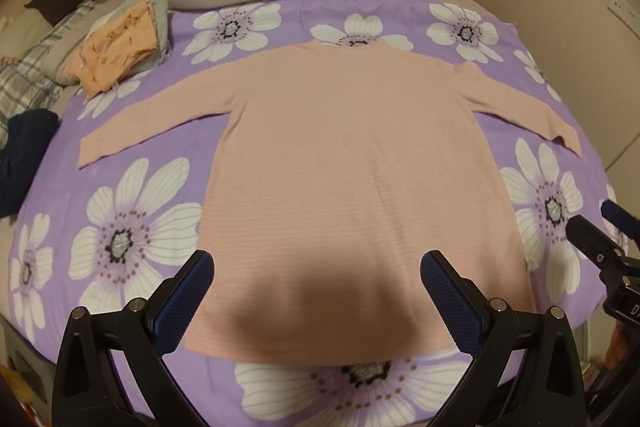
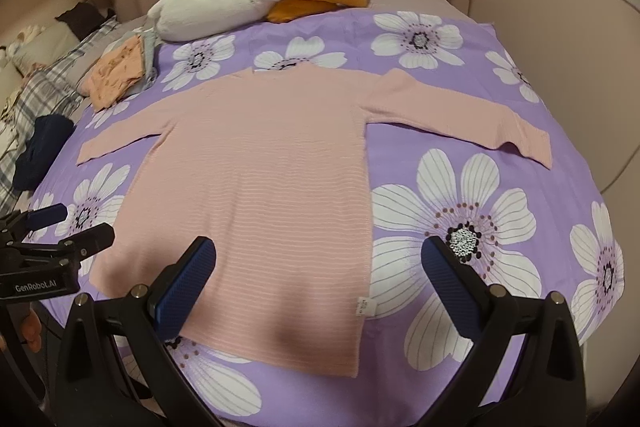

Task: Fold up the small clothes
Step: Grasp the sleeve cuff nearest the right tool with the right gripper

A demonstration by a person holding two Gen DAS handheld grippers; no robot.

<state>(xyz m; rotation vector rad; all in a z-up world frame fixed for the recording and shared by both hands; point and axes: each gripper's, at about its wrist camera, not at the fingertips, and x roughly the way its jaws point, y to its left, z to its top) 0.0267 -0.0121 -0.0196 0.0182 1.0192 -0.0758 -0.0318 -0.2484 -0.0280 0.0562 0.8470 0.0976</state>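
Curtains are hanging behind the bed [image 1: 132,131], where we are hovering over a pink top [image 1: 344,163] lying flat mid-bed, sleeves spread, hem at the near edge. Left hand-held gripper [image 1: 316,301] and right hand-held gripper [image 2: 320,289] are both gaping, holding nothing. We are risking pinching the floral sheet [image 2: 460,195] with the thin knit, dragging it askew.

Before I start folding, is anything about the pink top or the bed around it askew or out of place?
Nothing stands out. The pink ribbed long-sleeved top lies flat on the purple flowered sheet, sleeves spread, hem straight. Both the left gripper and right gripper are open above the hem, holding nothing.
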